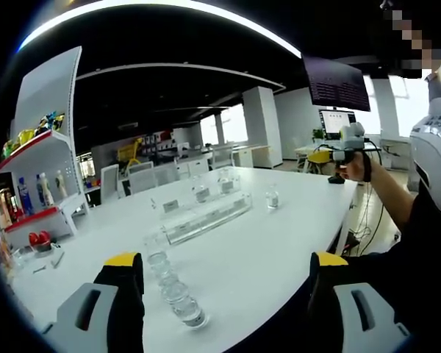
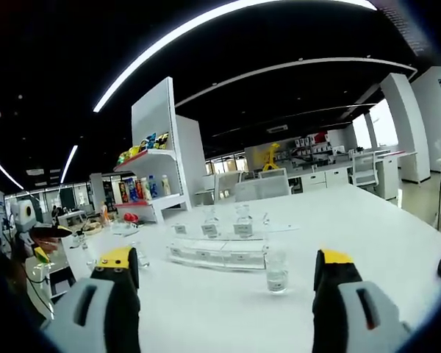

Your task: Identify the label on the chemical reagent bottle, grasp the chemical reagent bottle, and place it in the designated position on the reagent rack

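Note:
A clear reagent rack [image 1: 206, 215] lies mid-table with two small glass bottles [image 1: 201, 193] standing on it. One bottle [image 1: 272, 197] stands alone to its right. Several more bottles [image 1: 169, 278] line up close to my left gripper [image 1: 224, 276], which is open and holds nothing. In the right gripper view the rack [image 2: 220, 255] lies ahead, and the lone bottle [image 2: 277, 273] stands between the jaws of my open right gripper [image 2: 224, 266], still some way off. A hand holds the right gripper [image 1: 349, 143] up at the table's far right.
A white shelf unit [image 1: 44, 162] with coloured bottles and red items stands at the table's left end, also seen as the shelf [image 2: 158, 176]. Desks, chairs and a monitor [image 1: 336, 121] lie beyond. The white table [image 1: 279, 250] has bare surface near its front edge.

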